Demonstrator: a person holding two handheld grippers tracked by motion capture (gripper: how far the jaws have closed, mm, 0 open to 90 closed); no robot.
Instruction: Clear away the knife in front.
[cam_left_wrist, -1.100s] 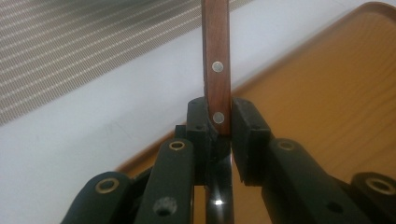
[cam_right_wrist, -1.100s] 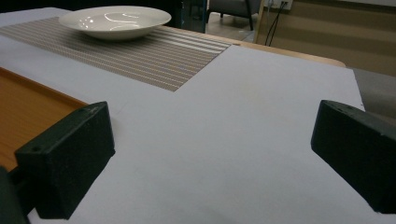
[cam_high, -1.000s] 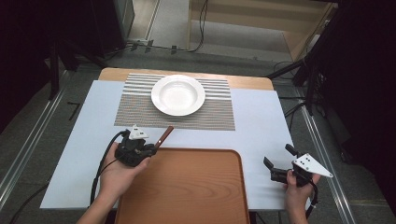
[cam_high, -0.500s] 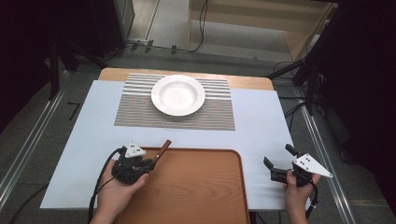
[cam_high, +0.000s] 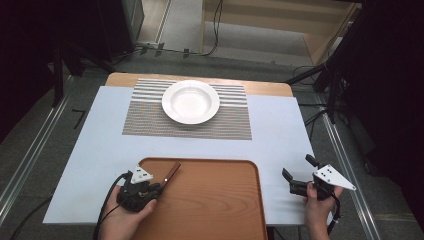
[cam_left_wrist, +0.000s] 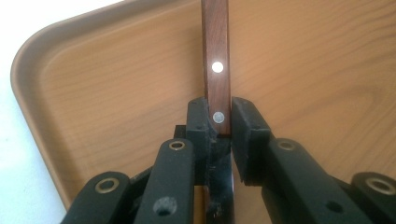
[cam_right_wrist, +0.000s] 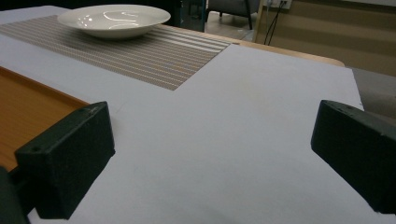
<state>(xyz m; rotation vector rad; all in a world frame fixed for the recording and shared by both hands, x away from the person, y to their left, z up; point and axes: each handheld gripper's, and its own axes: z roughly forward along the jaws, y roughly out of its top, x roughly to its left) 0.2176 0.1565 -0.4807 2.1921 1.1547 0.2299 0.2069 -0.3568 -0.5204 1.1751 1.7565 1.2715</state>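
The left tongs pinch a knife by its wooden handle, the pads pressed on either side just below the lower of two rivets; the blade runs back between the arms toward the hand. In the high view the handle sticks out ahead of these tongs, slanting up and to the right over the near-left corner of the tray. The tray, a brown wooden one with a raised rim, lies directly under and ahead of the left tongs, and apart from the knife held over it nothing lies in it. Whether the handle touches the tray floor cannot be told.

The right tongs are spread wide with nothing between them, held low over the pale surface just right of the tray. In the right gripper view the tray edge passes close by one of their pads.

Well ahead of both tongs a striped mat lies across the surface, and a white bowl stands on it, empty. Between the tray and the mat the surface is bare, so nothing stands between either tongs and the bowl.
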